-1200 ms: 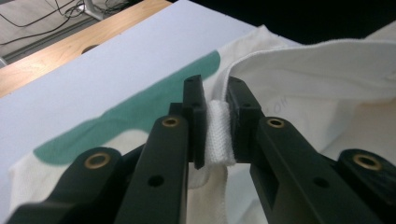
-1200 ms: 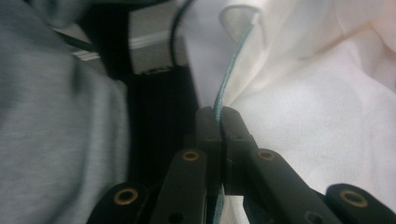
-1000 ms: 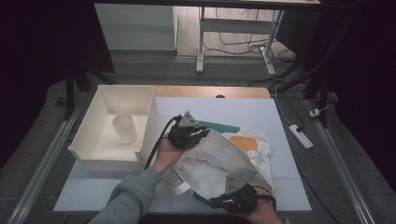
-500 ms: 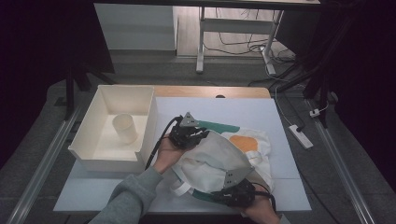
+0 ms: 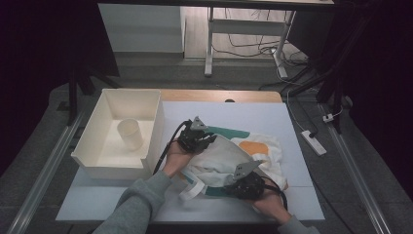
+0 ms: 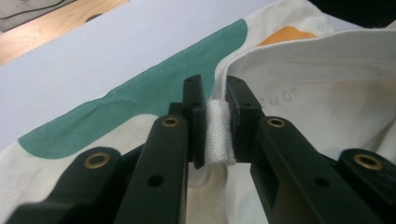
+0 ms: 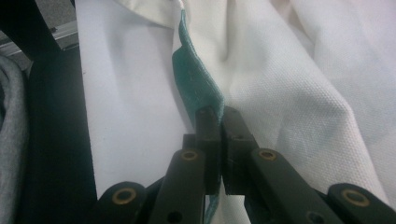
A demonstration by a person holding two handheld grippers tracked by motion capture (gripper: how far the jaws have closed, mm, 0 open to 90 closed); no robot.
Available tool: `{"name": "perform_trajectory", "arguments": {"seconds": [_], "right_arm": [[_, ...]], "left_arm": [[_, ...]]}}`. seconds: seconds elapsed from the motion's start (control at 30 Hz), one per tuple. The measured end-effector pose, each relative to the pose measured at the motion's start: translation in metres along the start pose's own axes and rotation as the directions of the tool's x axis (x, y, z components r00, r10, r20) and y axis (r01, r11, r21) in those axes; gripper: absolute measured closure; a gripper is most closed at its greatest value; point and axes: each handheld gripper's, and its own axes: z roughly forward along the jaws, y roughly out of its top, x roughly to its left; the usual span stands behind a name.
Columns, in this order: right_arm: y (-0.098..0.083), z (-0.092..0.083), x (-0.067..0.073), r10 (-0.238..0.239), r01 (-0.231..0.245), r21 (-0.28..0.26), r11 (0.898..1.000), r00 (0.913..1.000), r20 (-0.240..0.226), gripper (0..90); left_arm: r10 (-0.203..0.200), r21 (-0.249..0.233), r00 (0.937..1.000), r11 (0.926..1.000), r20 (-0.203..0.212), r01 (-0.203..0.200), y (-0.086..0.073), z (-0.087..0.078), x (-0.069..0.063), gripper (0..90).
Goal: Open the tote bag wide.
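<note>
Both grippers have sunk toward the table [image 5: 292, 126] with the white tote bag [image 5: 229, 158] pinched between them, so the fold looks close to being laid flat. The left gripper [image 6: 215, 100] is clamped on the bag's white webbing handle [image 6: 218, 135]; the right gripper [image 7: 220, 122] is clamped on a green-edged hem [image 7: 196, 84]. Against the earlier frames, the right hand [image 5: 268, 204] has slid leftward along the near edge, and the lifted cloth sits lower over the orange patch [image 5: 253, 147].
</note>
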Motion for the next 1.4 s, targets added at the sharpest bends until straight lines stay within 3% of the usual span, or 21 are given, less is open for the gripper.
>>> {"name": "perform_trajectory", "arguments": {"seconds": [0.2,0.33,0.43,0.5,0.57,0.63,0.67,0.7,0.77,0.8,0.83,0.9,0.93,0.97,1.0,1.03,1.1,1.2,1.27,1.3,1.4], "right_arm": [[-0.001,0.0,0.004,-0.002,0.002,-0.006,1.0,1.0,0.005,86.0],[0.002,-0.004,0.01,-0.019,0.019,-0.033,0.999,0.9998,0.004,78.7],[0.011,-0.016,0.016,-0.026,0.027,-0.086,0.996,0.9995,0.02,69.6],[0.02,-0.028,0.022,-0.036,0.044,-0.133,0.99,0.9975,0.061,64.8],[0.03,-0.041,0.025,-0.035,0.058,-0.161,0.985,0.9892,0.142,60.1],[0.038,-0.056,0.023,-0.019,0.06,-0.183,0.981,0.9755,0.219,56.7],[0.043,-0.069,0.016,0.019,0.043,-0.212,0.976,0.9595,0.281,54.3],[0.043,-0.069,0.016,0.019,0.043,-0.212,0.976,0.9595,0.281,54.3],[0.046,-0.084,0.004,0.081,0.005,-0.244,0.97,0.9363,0.342,51.1],[0.046,-0.084,0.004,0.081,0.005,-0.244,0.97,0.9363,0.342,51.1],[0.047,-0.088,-0.005,0.096,-0.002,-0.246,0.969,0.9242,0.37,50.2],[0.05,-0.087,-0.015,0.104,-0.016,-0.226,0.974,0.9187,0.381,49.4],[0.05,-0.087,-0.015,0.104,-0.016,-0.226,0.974,0.9187,0.381,49.4],[0.055,-0.082,-0.026,0.116,-0.035,-0.209,0.977,0.9146,0.387,49.6],[0.055,-0.082,-0.026,0.116,-0.035,-0.209,0.977,0.9146,0.387,49.6],[0.06,-0.075,-0.04,0.122,-0.053,-0.182,0.982,0.9108,0.395,51.0],[0.062,-0.071,-0.046,0.129,-0.065,-0.171,0.983,0.9108,0.392,52.3],[0.063,-0.06,-0.062,0.137,-0.089,-0.14,0.986,0.9122,0.386,62.0],[0.063,-0.055,-0.07,0.138,-0.102,-0.113,0.988,0.9144,0.38,71.8],[0.061,-0.053,-0.073,0.146,-0.113,-0.108,0.988,0.9191,0.366,81.1],[0.061,-0.053,-0.074,0.145,-0.111,-0.112,0.988,0.9175,0.37,86.2]], "left_arm": [[0.005,0.005,1.0,1.0,0.001,-0.005,-0.001,0.002,0.0,78.6],[0.007,0.007,1.0,1.0,0.005,-0.007,-0.001,0.002,0.0,78.4],[0.01,0.011,0.9999,0.9999,0.008,-0.01,-0.001,0.002,0.0,78.4],[0.007,0.008,0.9999,0.9999,0.015,-0.007,-0.001,0.002,0.0,78.4],[0.007,0.007,0.9998,0.9999,0.017,-0.007,-0.001,0.001,-0.001,78.3],[0.014,0.008,0.9998,0.9999,0.016,-0.014,-0.001,0.001,-0.001,78.3],[0.014,0.009,0.9997,0.9999,0.018,-0.014,-0.001,0.0,-0.001,78.3],[0.013,0.008,0.9997,0.9999,0.02,-0.013,-0.001,0.0,-0.001,78.3],[0.013,0.007,0.9997,0.9999,0.022,-0.013,-0.001,0.0,-0.001,78.3],[0.013,0.007,0.9997,0.9999,0.021,-0.013,-0.001,0.0,-0.001,78.3],[0.013,0.007,0.9997,0.9999,0.022,-0.013,-0.001,0.0,-0.001,78.3],[0.013,0.007,0.9997,0.9999,0.022,-0.013,-0.001,0.0,-0.001,78.3],[0.014,0.008,0.9997,0.9999,0.022,-0.014,-0.001,0.0,-0.001,78.3],[0.015,0.008,0.9997,0.9999,0.021,-0.015,-0.001,0.0,-0.001,78.3],[0.014,0.007,0.9997,0.9999,0.022,-0.014,-0.001,0.0,-0.001,78.3],[0.013,0.006,0.9997,0.9999,0.022,-0.013,-0.001,0.0,-0.001,78.3],[0.013,0.005,0.9997,0.9999,0.023,-0.013,-0.001,-0.001,-0.001,78.3],[0.012,0.003,0.9996,0.9999,0.024,-0.012,-0.001,-0.001,-0.001,78.1],[0.016,0.005,0.9996,0.9999,0.025,-0.016,-0.001,-0.001,-0.001,78.1],[0.018,0.008,0.9995,0.9998,0.025,-0.018,-0.001,0.0,-0.002,77.9],[0.029,0.007,0.9992,0.9995,0.026,-0.029,-0.001,-0.001,-0.004,77.5]]}}
